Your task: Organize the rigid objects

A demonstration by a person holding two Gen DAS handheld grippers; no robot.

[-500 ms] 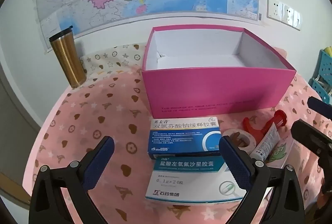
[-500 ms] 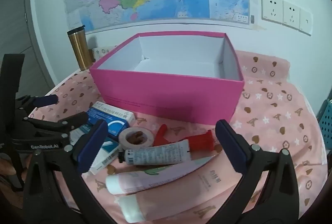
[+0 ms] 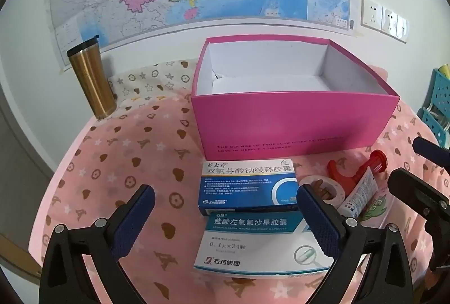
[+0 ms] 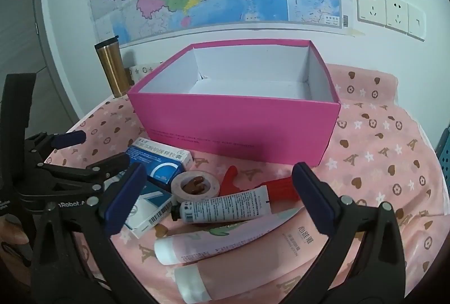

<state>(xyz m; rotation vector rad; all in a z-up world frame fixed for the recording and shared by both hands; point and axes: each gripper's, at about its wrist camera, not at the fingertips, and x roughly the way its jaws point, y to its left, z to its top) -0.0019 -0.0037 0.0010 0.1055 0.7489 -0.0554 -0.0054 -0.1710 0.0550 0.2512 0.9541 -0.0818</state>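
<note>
Both claws are wide apart and hold nothing. The left claw (image 3: pixel 225 222) hangs over two flat pill boxes: the blue box (image 3: pixel 247 185) lies just in front of the pink box (image 3: pixel 292 121), and the white box (image 3: pixel 253 245) lies touching it, nearer the claw. The claw tips down at them, so I think it is getting ready to pick one up. The right claw (image 4: pixel 219 199) tips down over the other pile: a tape roll (image 4: pixel 195 185), a red tool (image 4: pixel 253 185), a small tube (image 4: pixel 222 209) that lies across the red tool, and two pink tubes (image 4: pixel 225 247) closest to the camera. All these things sit on the pink cloth (image 4: pixel 379 163), close in front of the pink box. The pink box is open on top and looks empty inside, so it is likely where the things should go. Nothing is in it yet, so the job looks like it is just starting. A gold cup (image 3: pixel 91 78) stands off to the left by the wall.
</note>
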